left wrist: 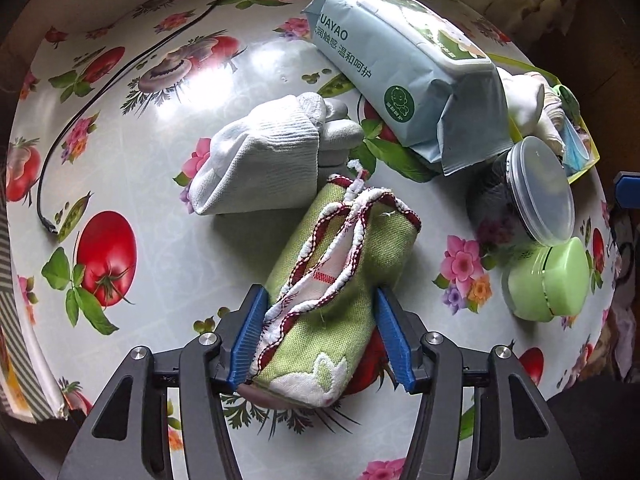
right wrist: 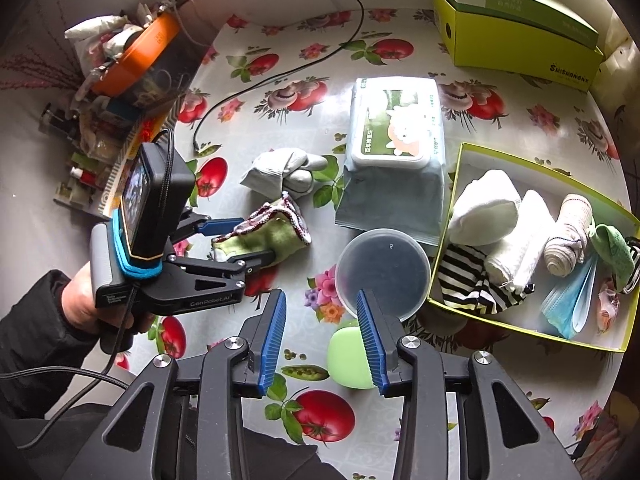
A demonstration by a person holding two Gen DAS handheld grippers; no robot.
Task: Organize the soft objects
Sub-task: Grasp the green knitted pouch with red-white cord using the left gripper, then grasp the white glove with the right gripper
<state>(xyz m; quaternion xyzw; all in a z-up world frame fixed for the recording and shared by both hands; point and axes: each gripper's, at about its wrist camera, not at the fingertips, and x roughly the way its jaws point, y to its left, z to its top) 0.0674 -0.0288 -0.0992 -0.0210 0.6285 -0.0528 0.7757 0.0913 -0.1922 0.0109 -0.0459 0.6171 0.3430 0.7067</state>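
Observation:
A folded green towel (left wrist: 340, 280) with red-and-white trim lies on the flowered tablecloth. My left gripper (left wrist: 320, 292) points down over it and is open wide, one blue pad on each side of the towel's near half. The right wrist view shows that same gripper (right wrist: 256, 240) straddling the towel (right wrist: 272, 236), held by a person's hand (right wrist: 84, 292). A pale grey-white glove (left wrist: 264, 160) lies just beyond the towel. My right gripper (right wrist: 320, 296) hangs open above the table with nothing between its pads. A yellow-green open box (right wrist: 552, 184) at the right holds rolled white cloths, a striped cloth and face masks.
A blue wipes pack (right wrist: 394, 152) lies mid-table beside the box. A jar with a clear lid (right wrist: 384, 272) and a green round container (right wrist: 348, 360) stand just past my right gripper. A black cable (right wrist: 240, 92) runs across the far left. A green carton (right wrist: 516, 32) stands at the back.

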